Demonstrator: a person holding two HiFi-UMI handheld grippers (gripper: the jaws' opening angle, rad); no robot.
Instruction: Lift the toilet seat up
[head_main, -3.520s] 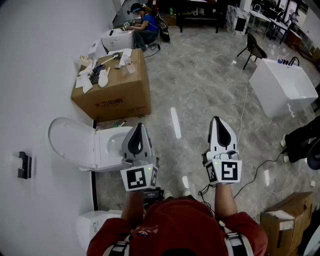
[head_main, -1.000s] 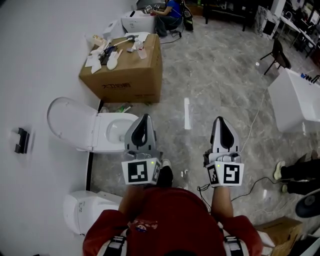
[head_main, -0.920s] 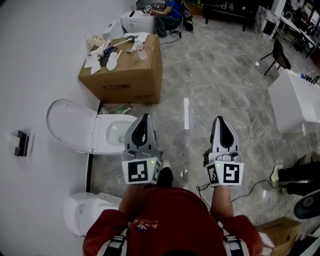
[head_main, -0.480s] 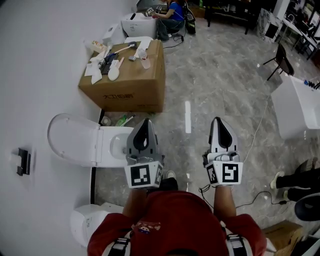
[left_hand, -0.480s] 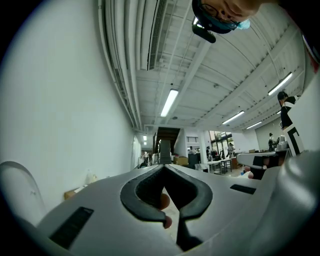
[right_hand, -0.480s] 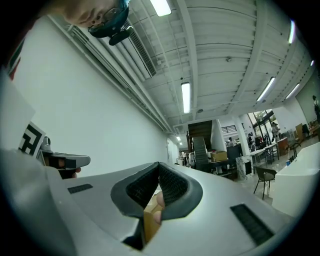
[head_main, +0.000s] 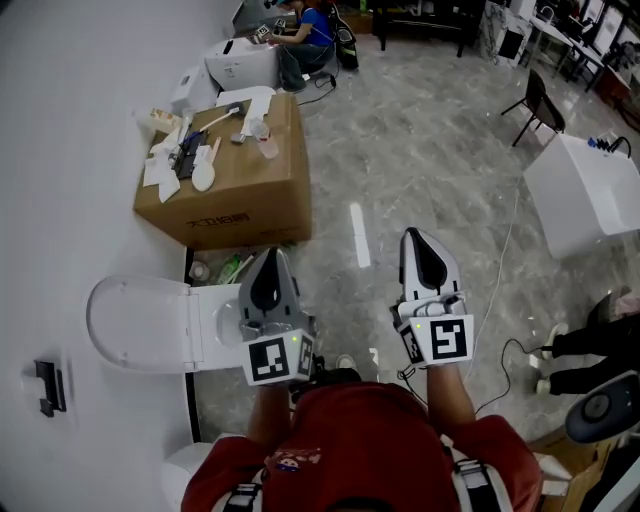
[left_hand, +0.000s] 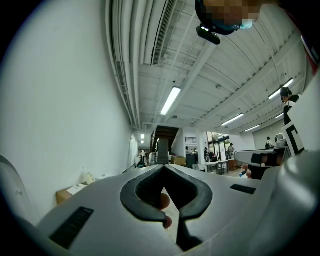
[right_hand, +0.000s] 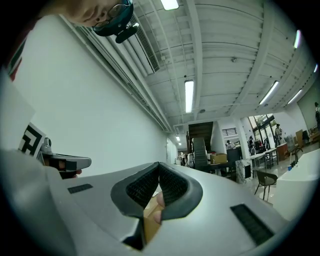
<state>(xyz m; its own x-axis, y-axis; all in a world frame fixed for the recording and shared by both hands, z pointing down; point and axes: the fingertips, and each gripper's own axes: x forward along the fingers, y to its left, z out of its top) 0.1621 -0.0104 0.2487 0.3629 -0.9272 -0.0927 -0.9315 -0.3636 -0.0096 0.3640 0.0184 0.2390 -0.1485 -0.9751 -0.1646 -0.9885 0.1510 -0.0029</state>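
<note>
Here, nearest the person, the left gripper and the right gripper point level above the floor, each with its jaws pressed together on nothing. Below the left one stands the toilet. Its lid is tipped back against the wall. The toilet seat seems to lie flat on the bowl, though the ring is hard to make out. Beyond sits a cardboard box, and farther right a white tub. With closed jaws neither gripper can clasp the rim, so a blunt nudge may slip off and let the seat drop back. Count: two grippers, one open toilet, one box, one tub.
</note>
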